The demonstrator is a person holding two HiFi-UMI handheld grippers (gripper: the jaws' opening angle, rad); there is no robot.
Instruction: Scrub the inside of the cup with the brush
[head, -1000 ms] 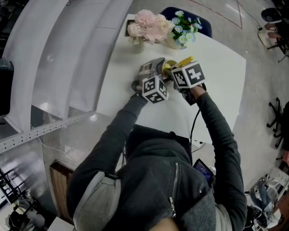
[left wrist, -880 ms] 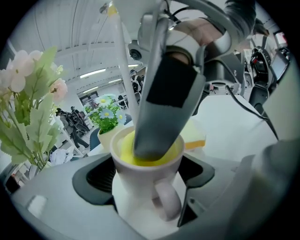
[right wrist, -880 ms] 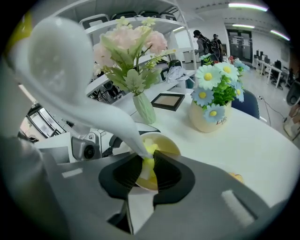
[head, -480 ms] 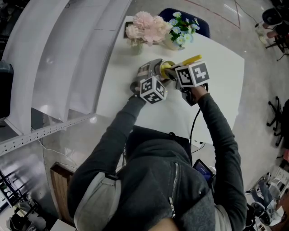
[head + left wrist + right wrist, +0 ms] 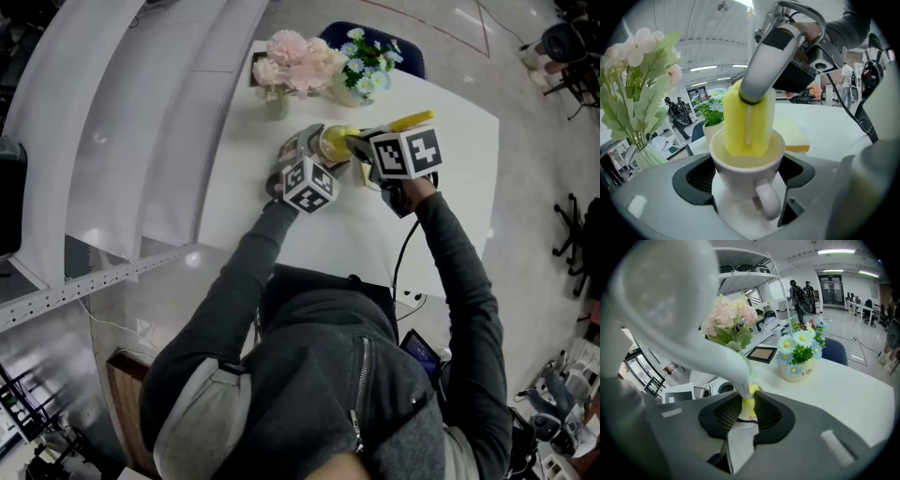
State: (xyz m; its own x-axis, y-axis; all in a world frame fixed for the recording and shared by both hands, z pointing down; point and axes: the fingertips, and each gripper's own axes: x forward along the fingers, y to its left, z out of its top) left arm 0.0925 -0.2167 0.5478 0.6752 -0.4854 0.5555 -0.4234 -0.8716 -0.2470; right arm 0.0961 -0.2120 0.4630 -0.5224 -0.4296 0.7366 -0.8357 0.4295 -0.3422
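Smooth white table (image 5: 452, 159) bears glossy cup (image 5: 739, 174) holding spongy yellow brush (image 5: 749, 125).

Worktop (image 5: 441, 187): one, white. Cup (image 5: 746, 159): one, white, with one handle. Brush (image 5: 749, 123): one, with a yellow foam head. Sponge (image 5: 793, 136): one, yellow. Flower arrangements: two, namely one pink bouquet (image 5: 298, 61) and one daisy pot (image 5: 802, 363). Picture frame (image 5: 762, 354): one. Chair (image 5: 835, 350): one, blue. Grippers: two, namely left gripper (image 5: 747, 180) and right gripper (image 5: 747, 411).
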